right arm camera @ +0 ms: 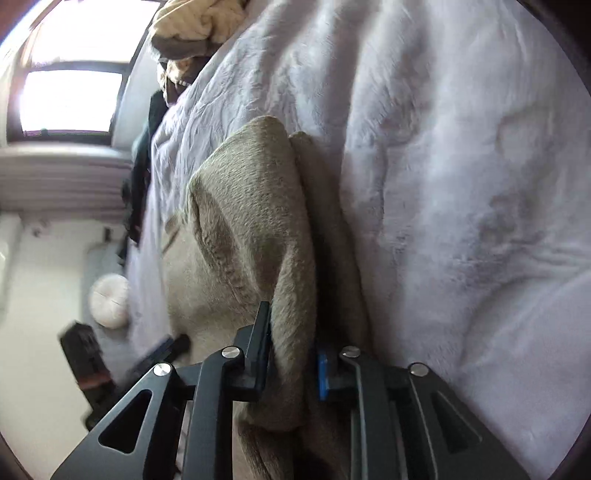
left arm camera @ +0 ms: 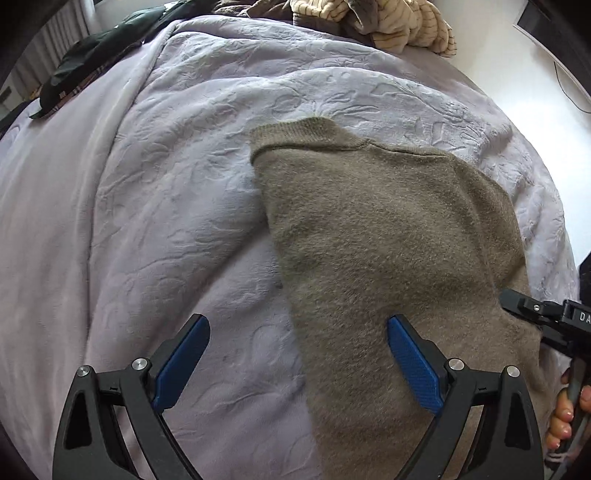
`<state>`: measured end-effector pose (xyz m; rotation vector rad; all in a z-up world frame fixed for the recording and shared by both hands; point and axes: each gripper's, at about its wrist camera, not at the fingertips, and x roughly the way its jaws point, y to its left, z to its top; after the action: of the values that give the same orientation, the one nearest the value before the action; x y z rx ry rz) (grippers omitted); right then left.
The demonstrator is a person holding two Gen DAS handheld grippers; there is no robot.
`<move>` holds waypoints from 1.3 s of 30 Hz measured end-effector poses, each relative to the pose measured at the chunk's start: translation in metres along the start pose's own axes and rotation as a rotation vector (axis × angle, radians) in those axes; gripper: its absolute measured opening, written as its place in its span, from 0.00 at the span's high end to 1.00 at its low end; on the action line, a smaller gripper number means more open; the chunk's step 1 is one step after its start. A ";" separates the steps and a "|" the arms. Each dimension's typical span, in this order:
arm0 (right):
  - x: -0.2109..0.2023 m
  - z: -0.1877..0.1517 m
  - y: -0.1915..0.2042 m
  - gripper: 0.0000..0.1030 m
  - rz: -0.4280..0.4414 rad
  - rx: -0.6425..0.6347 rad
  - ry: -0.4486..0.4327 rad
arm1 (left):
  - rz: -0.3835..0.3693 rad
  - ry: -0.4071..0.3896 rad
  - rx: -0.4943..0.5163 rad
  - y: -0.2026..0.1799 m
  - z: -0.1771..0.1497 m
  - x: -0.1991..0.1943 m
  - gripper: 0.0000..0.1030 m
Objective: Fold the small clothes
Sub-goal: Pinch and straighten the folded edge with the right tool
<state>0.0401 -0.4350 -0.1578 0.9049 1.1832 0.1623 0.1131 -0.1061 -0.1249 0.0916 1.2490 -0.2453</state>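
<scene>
Fuzzy olive-brown knit sweater (left arm camera: 388,236) lies on embossed lavender bedspread (left arm camera: 166,206). Left gripper (left arm camera: 298,354) jaws wide apart, hovering over sweater's left edge. Right gripper (right arm camera: 291,354) clamped on a raised sweater fold. Cream striped clothes pile (left arm camera: 388,22) at far end.

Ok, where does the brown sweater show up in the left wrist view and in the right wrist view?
Left wrist view: the brown sweater lies flat right of centre, collar toward the top; the left gripper hangs open over its near edge.
Right wrist view: the sweater stands bunched at centre, clamped in the right gripper.
Shared landmark: the lilac blanket.
</scene>
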 end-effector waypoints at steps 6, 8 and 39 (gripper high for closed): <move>-0.053 -0.017 0.024 0.74 -0.057 -0.095 -0.026 | -0.019 0.000 0.030 0.009 -0.011 -0.032 0.06; -0.061 -0.027 0.035 0.74 -0.030 -0.129 -0.006 | -0.038 0.006 0.052 0.006 -0.017 -0.039 0.06; -0.001 -0.052 0.080 0.83 -0.268 -0.297 0.062 | -0.010 0.169 0.035 -0.018 -0.101 -0.013 0.05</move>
<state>0.0222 -0.3562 -0.1074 0.4794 1.2859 0.1448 0.0113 -0.1019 -0.1437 0.1386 1.4139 -0.2720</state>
